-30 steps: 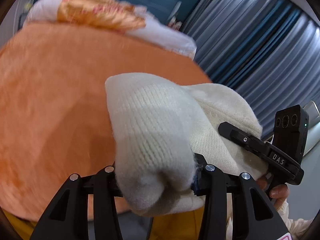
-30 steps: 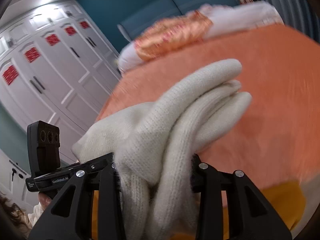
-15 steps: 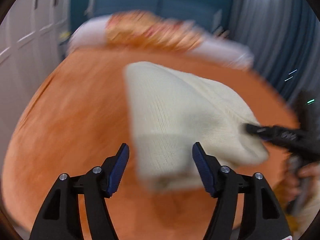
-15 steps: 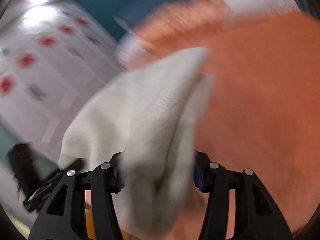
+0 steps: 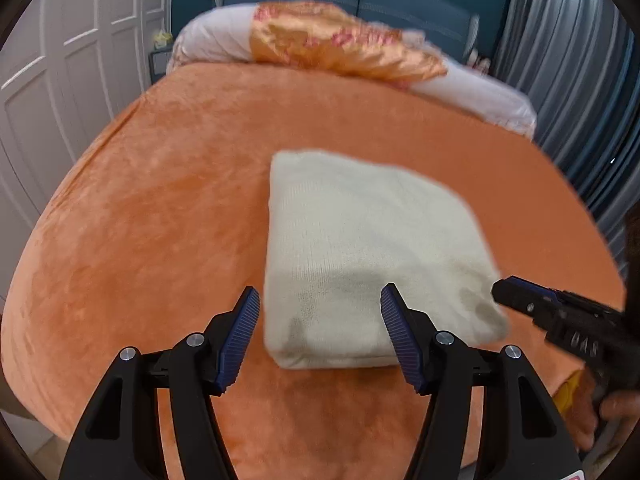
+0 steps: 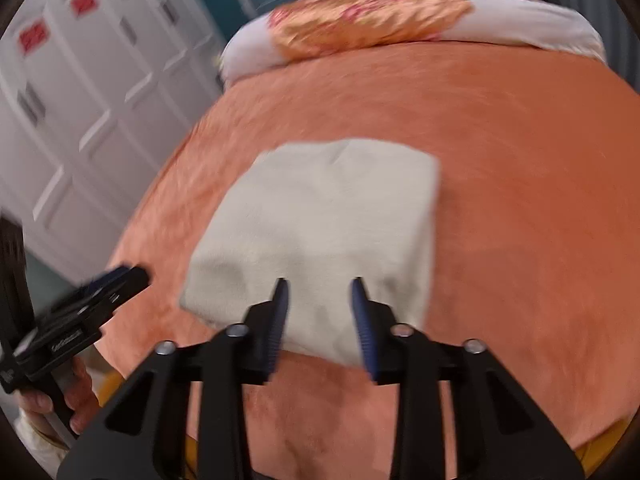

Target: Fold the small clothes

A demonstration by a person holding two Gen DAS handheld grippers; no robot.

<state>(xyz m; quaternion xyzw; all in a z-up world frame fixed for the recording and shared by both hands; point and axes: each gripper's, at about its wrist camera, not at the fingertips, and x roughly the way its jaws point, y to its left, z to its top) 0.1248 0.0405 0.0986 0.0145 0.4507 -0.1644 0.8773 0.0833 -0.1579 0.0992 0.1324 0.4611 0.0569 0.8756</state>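
The cream knitted garment (image 5: pixel 372 256) is lying folded into a thick, roughly square bundle on the orange bedspread (image 5: pixel 152 216), with nothing gripping it.

The left gripper (image 5: pixel 320 320) is hovering over the near edge of the bundle, its jaws standing well apart. The blue ribbed pads (image 5: pixel 240 332) are sitting either side of the bundle's near left corner but are not pressing on the knit — the left pad is showing clear of the cloth, over bare bedspread. These jaws have just been opening.

The right gripper (image 6: pixel 318 312) is hanging above the bundle's near right corner, as its own camera shows the garment (image 6: pixel 320 224). Its jaws are standing narrower, with a gap between the pads (image 6: pixel 364 328), and through that gap the cloth is showing below rather than pinched. These jaws have just been closing, with no cloth caught between them. That view is blurred, so I cannot be sure whether the pad tips are brushing the knit.

Each gripper is appearing in the other's view: the right one is pointing in from the right of the left tongs, close to the bundle's corner, and the left one is lying off to the left of the right tongs, a hand (image 6: pixel 60 404) wrapping around its handle.

Beyond both tongs, past the far edge of the bundle, a white pillow (image 5: pixel 212 40) with an orange patterned cover (image 5: pixel 340 40) is lying across the head of the bed — white cupboard doors (image 5: pixel 60 60) are standing to the left.
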